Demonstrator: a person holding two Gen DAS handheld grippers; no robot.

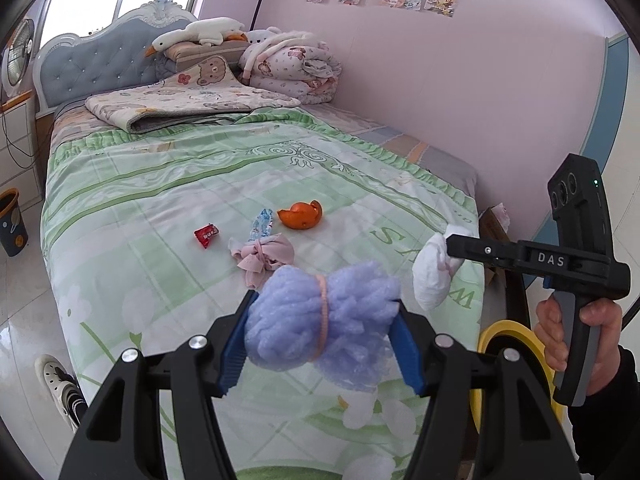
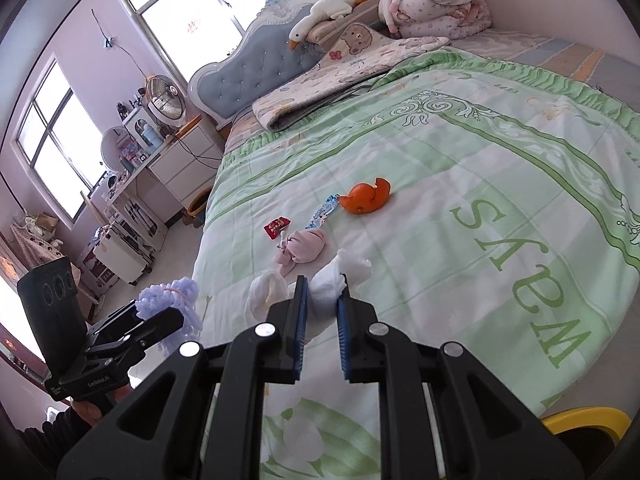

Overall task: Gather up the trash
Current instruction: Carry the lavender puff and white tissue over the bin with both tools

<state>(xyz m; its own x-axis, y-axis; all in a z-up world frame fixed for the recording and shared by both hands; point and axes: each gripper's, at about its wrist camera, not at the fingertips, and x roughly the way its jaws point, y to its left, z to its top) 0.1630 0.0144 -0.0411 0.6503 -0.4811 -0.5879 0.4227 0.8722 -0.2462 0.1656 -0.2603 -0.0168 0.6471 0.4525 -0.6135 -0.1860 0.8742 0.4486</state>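
The left gripper point(image 1: 322, 344) pinched a lilac foam bundle point(image 1: 320, 320) between its fingers; the right gripper point(image 2: 322, 300) clamped crumpled white tissue point(image 2: 340, 276) above the green quilted bed point(image 2: 480, 184).

The left gripper point(image 1: 320, 340) points downward over the near end of the bed point(image 1: 168, 184), its blue-padded fingers point(image 1: 234, 354) set apart and pressed against both sides of a lilac foam bundle point(image 1: 320, 324), which they hold clear of the cover. The right gripper point(image 2: 322, 312) is tilted down too, over the bed's near right corner, its fingers point(image 2: 301, 320) drawn close and pinching a wad of white tissue point(image 2: 340, 276). A bare hand point(image 1: 576, 344) wraps the right gripper's handle, a dark sleeve point(image 1: 608, 412) below it.
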